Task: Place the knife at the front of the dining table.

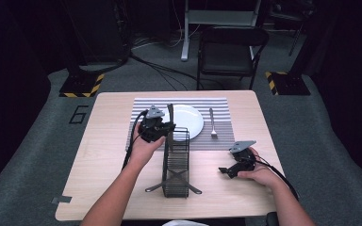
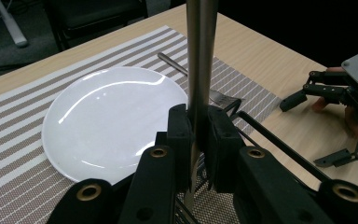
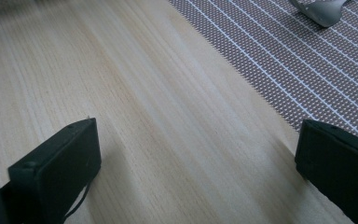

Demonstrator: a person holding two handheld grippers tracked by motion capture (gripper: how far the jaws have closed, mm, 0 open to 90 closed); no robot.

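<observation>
Left tool [image 2: 196, 135] clenched on upright knife [image 2: 199, 56] above wire caddy [image 1: 176, 162] near plate [image 1: 188, 120], presumably for placing left of it; right tool [image 3: 196, 158] released, resting on desk [image 1: 108, 155].

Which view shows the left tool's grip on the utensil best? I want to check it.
The left gripper view: the left tool is shut on the metal utensil handle, pads on both sides. The high view shows that utensil small, above the wire basket. The right gripper view faces the table.

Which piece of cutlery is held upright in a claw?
The knife, clamped upright in the left claw above the wire caddy. The fork lies flat on the striped placemat.
</observation>
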